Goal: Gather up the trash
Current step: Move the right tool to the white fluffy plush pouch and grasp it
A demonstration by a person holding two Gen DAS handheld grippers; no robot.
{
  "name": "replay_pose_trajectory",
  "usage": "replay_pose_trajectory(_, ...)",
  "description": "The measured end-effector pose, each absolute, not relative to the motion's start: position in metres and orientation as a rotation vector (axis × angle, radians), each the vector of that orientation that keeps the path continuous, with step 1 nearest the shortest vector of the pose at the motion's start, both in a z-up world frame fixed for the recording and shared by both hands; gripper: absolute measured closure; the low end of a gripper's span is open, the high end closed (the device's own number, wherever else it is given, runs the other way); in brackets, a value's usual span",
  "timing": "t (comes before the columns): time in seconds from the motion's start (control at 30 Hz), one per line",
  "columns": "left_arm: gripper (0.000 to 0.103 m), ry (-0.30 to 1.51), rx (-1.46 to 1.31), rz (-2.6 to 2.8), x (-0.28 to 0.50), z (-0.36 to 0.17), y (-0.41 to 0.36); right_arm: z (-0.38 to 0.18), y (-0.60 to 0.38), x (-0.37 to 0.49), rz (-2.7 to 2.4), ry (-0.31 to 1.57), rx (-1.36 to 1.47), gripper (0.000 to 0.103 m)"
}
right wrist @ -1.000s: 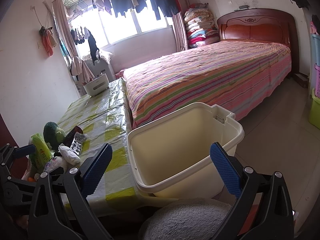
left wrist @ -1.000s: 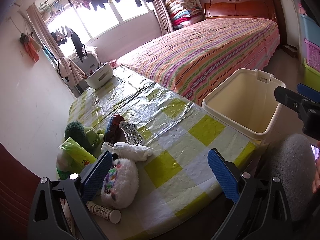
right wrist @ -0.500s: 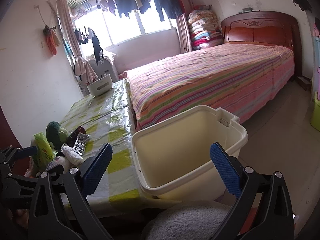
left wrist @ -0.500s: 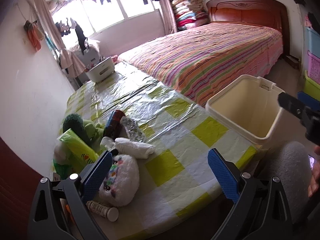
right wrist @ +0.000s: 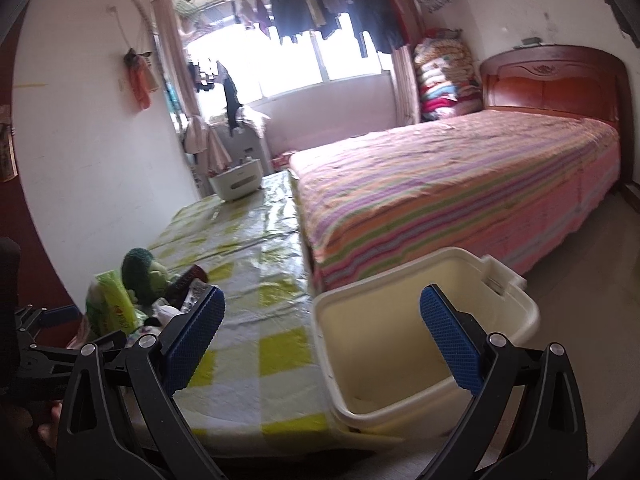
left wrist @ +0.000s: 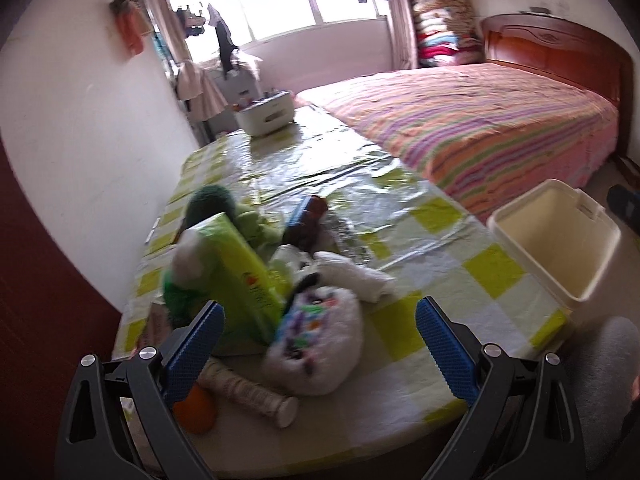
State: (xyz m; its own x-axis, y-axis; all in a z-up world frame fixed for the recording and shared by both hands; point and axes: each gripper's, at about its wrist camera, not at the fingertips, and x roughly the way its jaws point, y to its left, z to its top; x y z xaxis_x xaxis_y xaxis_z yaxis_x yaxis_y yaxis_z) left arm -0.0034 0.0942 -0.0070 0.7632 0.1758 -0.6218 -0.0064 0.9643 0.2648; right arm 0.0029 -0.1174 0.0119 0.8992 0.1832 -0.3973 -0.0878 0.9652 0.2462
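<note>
A cream bin (left wrist: 560, 248) stands open and empty at the table's right edge; it also shows in the right wrist view (right wrist: 404, 332). A heap lies on the checked table (left wrist: 440, 280): a green packet (left wrist: 240, 268), a white fluffy toy (left wrist: 316, 344), a crumpled white tissue (left wrist: 356, 276), a dark bottle (left wrist: 304, 220), a foil wrapper (left wrist: 344, 236), a white tube (left wrist: 256, 394) and an orange thing (left wrist: 196, 408). My left gripper (left wrist: 318, 344) is open, its fingers either side of the fluffy toy. My right gripper (right wrist: 322, 340) is open above the bin's near rim.
A green plush (left wrist: 216, 208) sits behind the packet. A white basket (left wrist: 264, 114) stands at the table's far end. A striped bed (left wrist: 480, 128) runs along the table's right side. The wall is close on the left. A grey stool cushion (left wrist: 600, 380) is below the bin.
My left gripper has moved left and forward toward the heap, which now fills the view; both grippers stay open. My right gripper has shifted slightly toward the bin.
</note>
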Motion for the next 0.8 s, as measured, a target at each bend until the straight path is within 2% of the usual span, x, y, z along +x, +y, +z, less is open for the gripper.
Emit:
replay_pose_trajectory(0.3, 0.009, 0.670, 0.220, 0.204, -0.017, -0.004, 0.123, 0.029, -0.067, 0.034, 0.353, 0.409, 0.128, 0.006)
replay_pose_trajectory(0.57, 0.009, 0.606, 0.196, 0.287, -0.056, -0.001, 0.148, 0.021, 0.007, 0.076, 0.639, 0.500, 0.033, 0.006)
replay_pose_trajectory(0.8, 0.009, 0.622, 0.032, 0.335, -0.081, -0.009, 0.186, 0.006, 0.053, 0.091, 0.849, 0.579, -0.038, 0.006)
